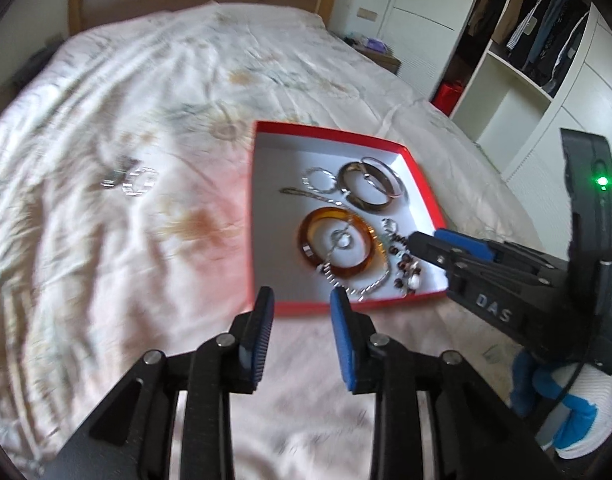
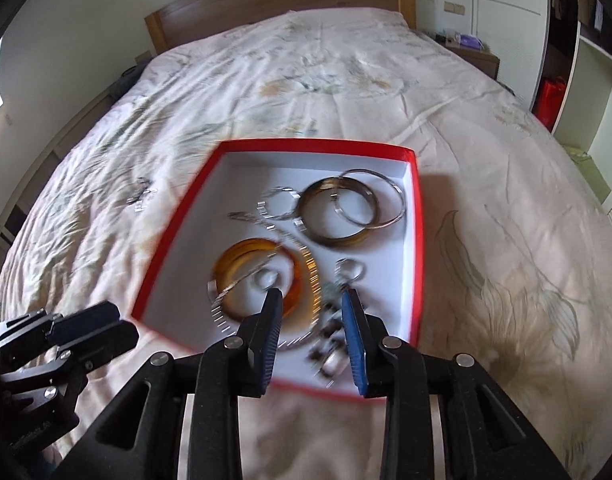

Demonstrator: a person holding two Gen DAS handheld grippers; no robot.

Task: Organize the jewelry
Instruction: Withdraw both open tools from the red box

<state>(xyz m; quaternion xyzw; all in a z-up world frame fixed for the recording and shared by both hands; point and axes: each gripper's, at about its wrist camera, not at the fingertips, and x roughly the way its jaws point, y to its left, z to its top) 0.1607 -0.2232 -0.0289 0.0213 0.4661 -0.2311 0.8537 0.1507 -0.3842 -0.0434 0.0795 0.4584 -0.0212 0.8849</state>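
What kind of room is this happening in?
Most likely a bedroom: a large bed with a wooden headboard, and an open wardrobe of hanging clothes. A red box of jewelry sits on the bed.

Your box (image 2: 412, 240) has a red rim and white interior. In it you see an amber translucent bangle (image 1: 337, 242), silver bangles (image 2: 371, 200) and dark brown beads (image 1: 403, 258). Your gripper fingers (image 1: 341, 336) carry blue pads on black frames. The bedspread (image 2: 485, 184) is pale cream with a faded floral print.
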